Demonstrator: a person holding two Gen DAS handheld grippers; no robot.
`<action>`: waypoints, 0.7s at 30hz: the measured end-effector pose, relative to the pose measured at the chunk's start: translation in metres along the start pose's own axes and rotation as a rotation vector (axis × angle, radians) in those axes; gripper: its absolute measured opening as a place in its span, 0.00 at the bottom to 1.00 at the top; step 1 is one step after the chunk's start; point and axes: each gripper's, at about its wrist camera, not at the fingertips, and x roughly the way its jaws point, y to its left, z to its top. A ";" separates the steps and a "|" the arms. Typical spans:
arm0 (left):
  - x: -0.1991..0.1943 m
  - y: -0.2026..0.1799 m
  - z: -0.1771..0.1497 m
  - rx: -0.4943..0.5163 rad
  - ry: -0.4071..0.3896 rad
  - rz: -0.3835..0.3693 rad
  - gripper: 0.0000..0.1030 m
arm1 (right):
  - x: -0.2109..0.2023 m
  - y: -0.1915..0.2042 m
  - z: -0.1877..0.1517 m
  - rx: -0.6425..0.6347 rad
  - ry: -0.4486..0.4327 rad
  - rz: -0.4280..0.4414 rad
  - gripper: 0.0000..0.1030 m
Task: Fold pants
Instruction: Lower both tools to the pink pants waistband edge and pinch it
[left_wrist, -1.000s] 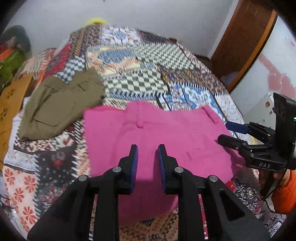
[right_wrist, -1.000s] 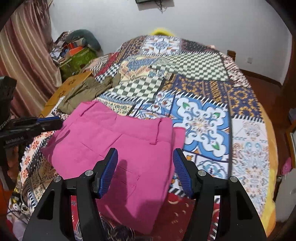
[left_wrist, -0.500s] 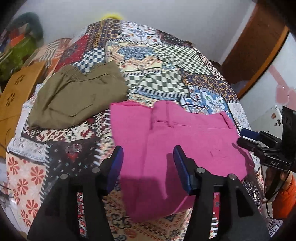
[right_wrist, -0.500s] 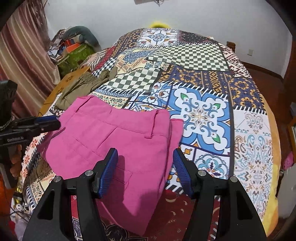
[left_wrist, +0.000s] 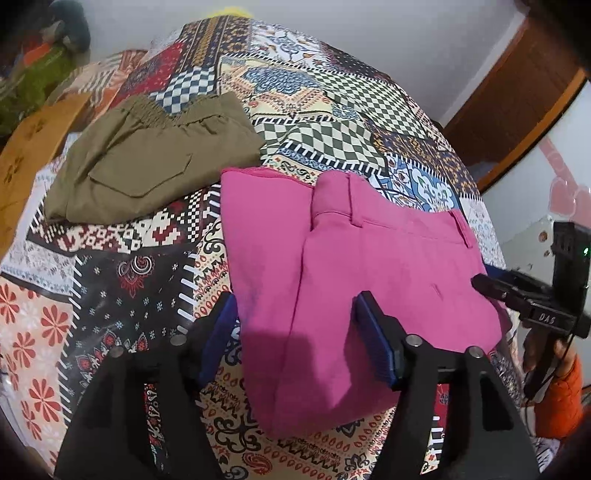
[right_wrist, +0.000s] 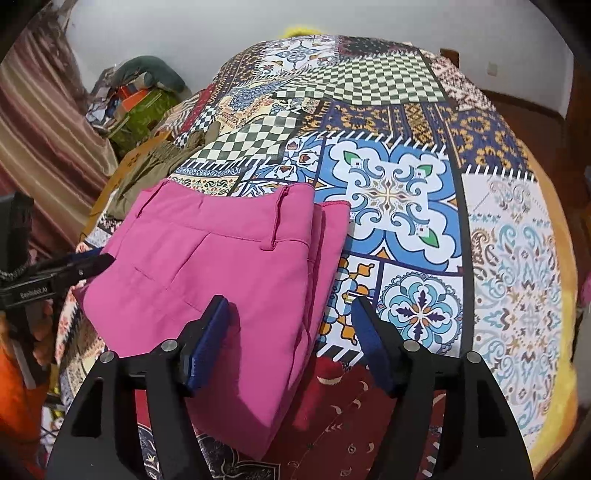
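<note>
**Both claws spread over the folded pink pants, ready for the next fold**

Left wrist view: the left claw (left_wrist: 295, 332) hangs over the near left part of the pink pants (left_wrist: 369, 266), which lie on the patchwork bedspread (left_wrist: 122, 266) of the bed. Its jaws have just been opening and now stand spread; the pink cloth shows in the gap between them, but the pads press on nothing. The pants already look folded into a compact block, waistband and belt loops on the far side. Olive pants (left_wrist: 147, 166) lie apart, farther back to the left. The right claw (left_wrist: 491, 286) shows at the right edge of the pink cloth, held by a hand with an orange sleeve (left_wrist: 557, 398).

Right wrist view: the right claw (right_wrist: 290, 332) is also spread, its jaws having just opened a little more, over the near right corner of the pink pants (right_wrist: 221, 266), gripping nothing. The left claw (right_wrist: 92, 263) reaches in at the far left edge.

By my reading a fold has been laid down and released. The next move calls for each claw to settle on a near edge, pinch all layers together, and carry them evenly toward the waistband.
</note>
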 end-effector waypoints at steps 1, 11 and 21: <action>0.001 0.002 0.001 -0.011 0.004 -0.011 0.66 | 0.001 -0.001 0.000 0.004 0.002 0.005 0.64; 0.016 0.007 0.012 -0.054 0.008 -0.056 0.70 | 0.012 -0.006 0.009 0.043 0.008 0.059 0.66; 0.026 -0.009 0.018 -0.011 0.021 -0.093 0.70 | 0.016 -0.004 0.013 0.044 0.014 0.089 0.68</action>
